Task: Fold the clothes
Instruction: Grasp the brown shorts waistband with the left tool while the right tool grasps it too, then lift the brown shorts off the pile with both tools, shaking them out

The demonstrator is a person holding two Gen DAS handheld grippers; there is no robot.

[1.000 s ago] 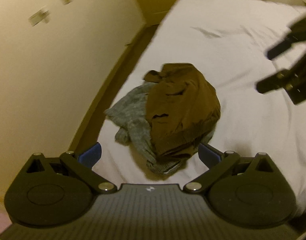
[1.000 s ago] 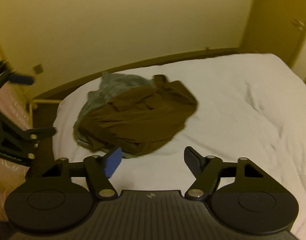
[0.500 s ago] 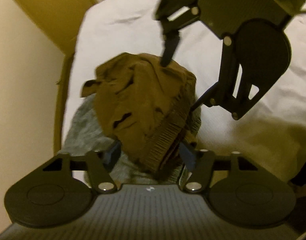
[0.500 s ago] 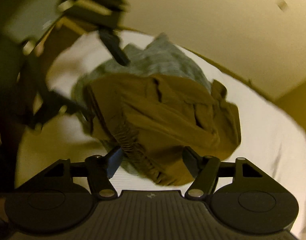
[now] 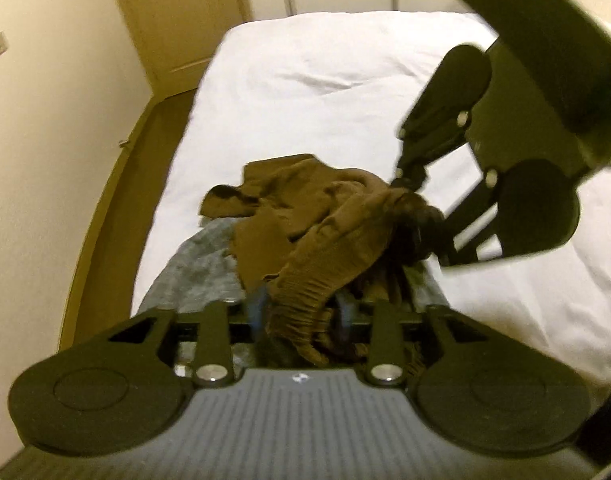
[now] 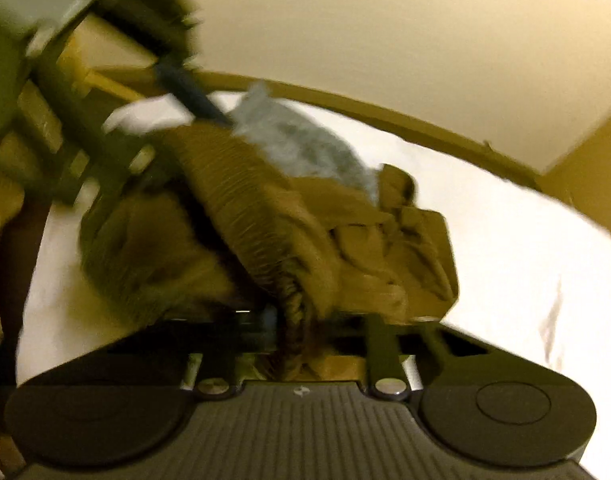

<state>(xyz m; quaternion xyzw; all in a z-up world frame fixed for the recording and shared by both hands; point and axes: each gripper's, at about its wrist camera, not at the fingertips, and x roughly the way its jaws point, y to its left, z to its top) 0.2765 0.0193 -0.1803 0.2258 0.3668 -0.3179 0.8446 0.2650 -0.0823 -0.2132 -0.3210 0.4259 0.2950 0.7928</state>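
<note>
Both grippers pinch the ribbed waistband of the brown garment (image 5: 305, 220) — the left gripper (image 5: 301, 312) at one end, the right gripper (image 6: 293, 316) at the other. The band runs taut between them; the rest trails onto the grey garment (image 5: 201, 264) on the bed (image 5: 345, 80).

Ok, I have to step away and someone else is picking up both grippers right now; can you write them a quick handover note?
Left gripper: shut on the ribbed waistband of the brown garment.
Right gripper: also shut on that waistband, further along it.
Brown garment: crumpled on the white bed, lying partly over the grey garment.
Done: both grips on the brown garment taken.
Left: lift it clear of the grey one, spread it flat, fold it, then fold the grey one.
</note>
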